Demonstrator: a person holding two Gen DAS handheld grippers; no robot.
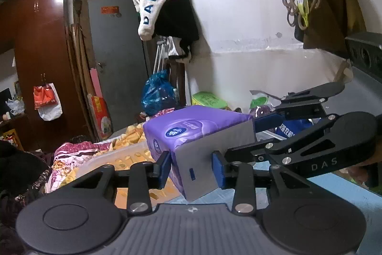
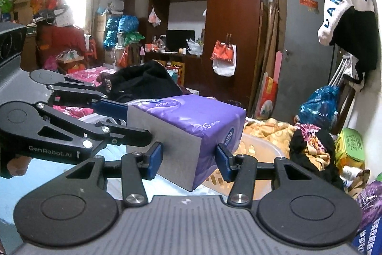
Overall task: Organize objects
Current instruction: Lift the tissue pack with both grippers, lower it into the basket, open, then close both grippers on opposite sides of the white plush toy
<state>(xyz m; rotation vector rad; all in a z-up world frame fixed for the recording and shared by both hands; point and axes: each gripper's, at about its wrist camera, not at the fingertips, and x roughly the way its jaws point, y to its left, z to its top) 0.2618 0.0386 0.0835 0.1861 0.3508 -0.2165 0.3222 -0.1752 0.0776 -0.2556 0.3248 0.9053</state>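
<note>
A purple tissue pack with a grey end face hangs in the air, carried by both grippers. My left gripper is shut on its near lower corner: one blue pad presses the purple side, the other the grey face. From the right, my right gripper clamps the grey end's far edge. In the right wrist view the same tissue pack sits between the pads of my right gripper, shut on it. There my left gripper comes in from the left and grips the grey end's other edge.
A translucent plastic basket stands right below the pack on a bed strewn with clothes. A black garment lies behind. A dark wardrobe, a grey door, a blue bag and a green box ring the bed.
</note>
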